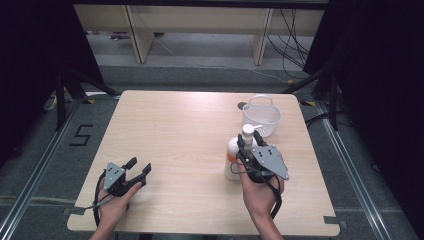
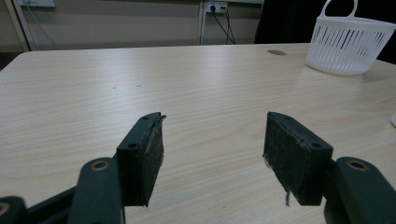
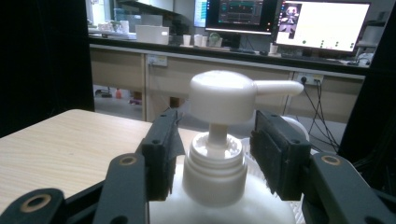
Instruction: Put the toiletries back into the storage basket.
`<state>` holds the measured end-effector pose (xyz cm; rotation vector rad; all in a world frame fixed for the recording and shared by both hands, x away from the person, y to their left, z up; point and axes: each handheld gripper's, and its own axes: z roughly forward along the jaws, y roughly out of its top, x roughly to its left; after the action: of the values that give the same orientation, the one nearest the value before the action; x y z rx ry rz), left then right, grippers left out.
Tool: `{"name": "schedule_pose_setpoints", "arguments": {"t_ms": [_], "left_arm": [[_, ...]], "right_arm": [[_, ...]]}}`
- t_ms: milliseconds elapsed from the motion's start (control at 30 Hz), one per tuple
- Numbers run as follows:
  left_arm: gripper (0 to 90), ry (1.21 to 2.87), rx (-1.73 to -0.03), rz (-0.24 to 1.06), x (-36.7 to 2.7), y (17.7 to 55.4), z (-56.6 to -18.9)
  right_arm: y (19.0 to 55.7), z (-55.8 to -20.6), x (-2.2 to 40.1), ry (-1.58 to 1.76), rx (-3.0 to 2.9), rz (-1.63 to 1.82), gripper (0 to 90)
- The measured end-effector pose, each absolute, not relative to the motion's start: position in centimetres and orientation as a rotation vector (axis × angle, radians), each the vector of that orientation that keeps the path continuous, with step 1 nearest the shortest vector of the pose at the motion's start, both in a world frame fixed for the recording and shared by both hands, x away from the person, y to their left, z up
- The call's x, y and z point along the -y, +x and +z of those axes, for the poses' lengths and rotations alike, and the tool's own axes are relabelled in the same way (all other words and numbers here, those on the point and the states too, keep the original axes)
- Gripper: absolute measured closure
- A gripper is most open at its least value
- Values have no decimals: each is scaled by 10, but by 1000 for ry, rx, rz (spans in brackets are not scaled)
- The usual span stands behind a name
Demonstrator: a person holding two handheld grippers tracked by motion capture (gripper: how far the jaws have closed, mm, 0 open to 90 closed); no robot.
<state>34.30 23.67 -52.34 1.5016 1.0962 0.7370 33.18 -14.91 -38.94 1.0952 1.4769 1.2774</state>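
- While the white plastic pump bottle [image 3: 219,154] stands near the table's [image 1: 175,130] right side, right gripper [image 3: 217,154] brackets its neck, pads not quite pressing yet.
- Left gripper [image 2: 212,149] idles wide open; white slatted basket [image 1: 261,117] is empty, so lifting's all ahead.

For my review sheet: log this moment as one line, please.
right gripper: fingers astride pump bottle neck, small gaps showing | left gripper: open, empty, low over table | basket: behind bottle

This is a lab set up for recording. Black curtains [image 1: 30,60] flank a bare wooden desk [image 1: 180,130] standing between floor rails [image 1: 35,170], cables [image 1: 292,40] trail across the floor, and lit monitors [image 3: 322,25] sit on a workbench [image 3: 187,46] behind.
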Motion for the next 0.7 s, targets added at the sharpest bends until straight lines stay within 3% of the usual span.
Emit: {"name": "schedule_pose_setpoints", "arguments": {"t_ms": [700], "left_arm": [[371, 1497, -1093, 731, -237, 343, -524]], "right_arm": [[340, -383, 146, 1126, -1443, 1262, 593]]}}
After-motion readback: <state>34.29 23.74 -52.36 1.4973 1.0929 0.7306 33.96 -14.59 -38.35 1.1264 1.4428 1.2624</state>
